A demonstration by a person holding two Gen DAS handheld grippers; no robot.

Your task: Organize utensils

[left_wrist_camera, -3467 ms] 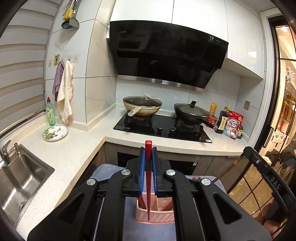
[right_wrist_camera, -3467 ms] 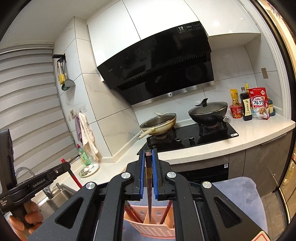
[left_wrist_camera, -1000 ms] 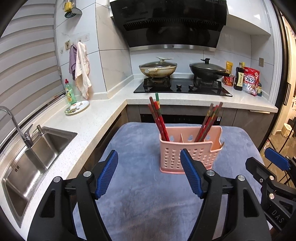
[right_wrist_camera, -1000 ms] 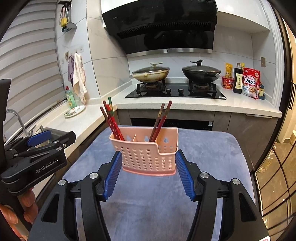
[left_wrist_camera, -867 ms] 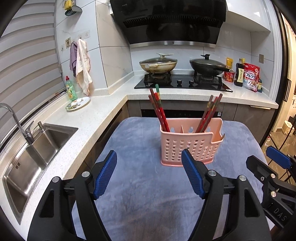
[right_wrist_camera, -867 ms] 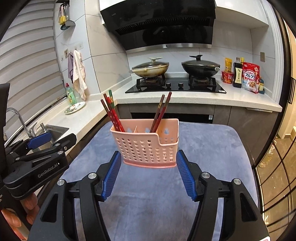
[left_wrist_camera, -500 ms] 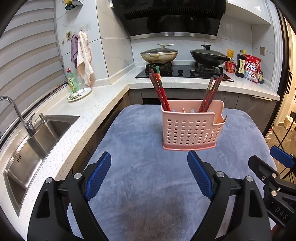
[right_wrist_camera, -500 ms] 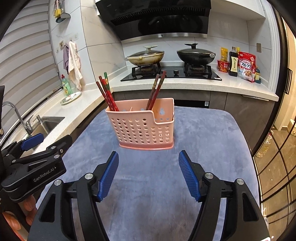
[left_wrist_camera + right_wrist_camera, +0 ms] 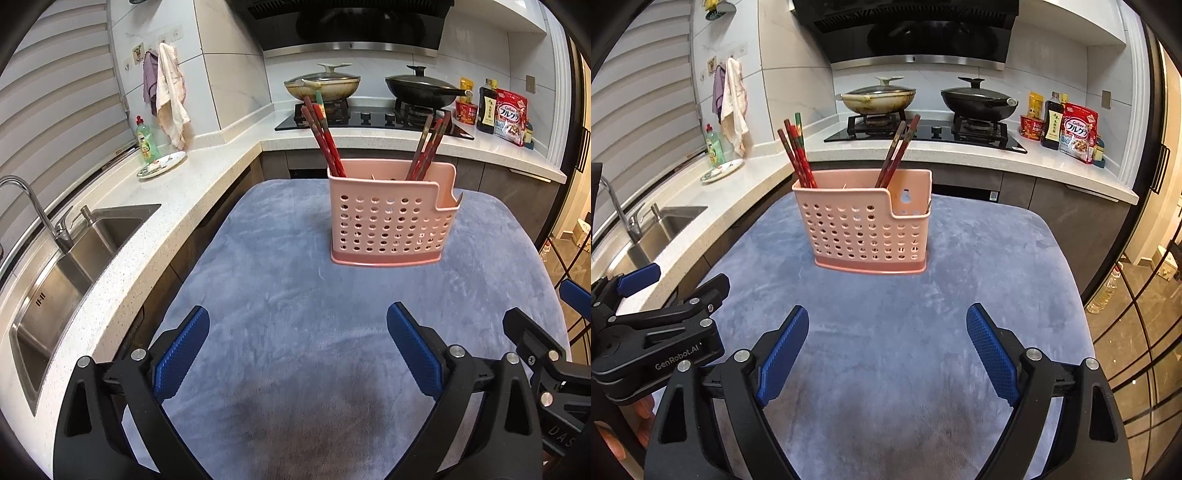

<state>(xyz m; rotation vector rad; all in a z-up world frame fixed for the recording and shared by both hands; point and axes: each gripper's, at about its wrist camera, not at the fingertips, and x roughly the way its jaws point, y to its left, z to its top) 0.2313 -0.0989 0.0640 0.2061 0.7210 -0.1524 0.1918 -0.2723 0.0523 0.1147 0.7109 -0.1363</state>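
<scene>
A pink perforated utensil holder (image 9: 391, 218) stands on a blue-grey cloth-covered table (image 9: 280, 332); it also shows in the right wrist view (image 9: 868, 225). Red chopsticks (image 9: 325, 136) lean in its left compartment and darker red-brown chopsticks (image 9: 428, 144) in its right one; the same two bundles show in the right wrist view, the red ones (image 9: 796, 155) and the darker ones (image 9: 897, 151). My left gripper (image 9: 297, 350) is open and empty, well in front of the holder. My right gripper (image 9: 886, 347) is open and empty, also in front of it.
A white counter with a steel sink (image 9: 62, 266) and tap runs along the left. A hob with two lidded pans (image 9: 321, 83) stands behind the table. Bottles and food packets (image 9: 506, 114) sit at the back right. A glass door is on the right.
Both grippers held a chopstick over the holder 3.5 s ago; now both are open and empty. Over the last second both have drawn back from the holder.
</scene>
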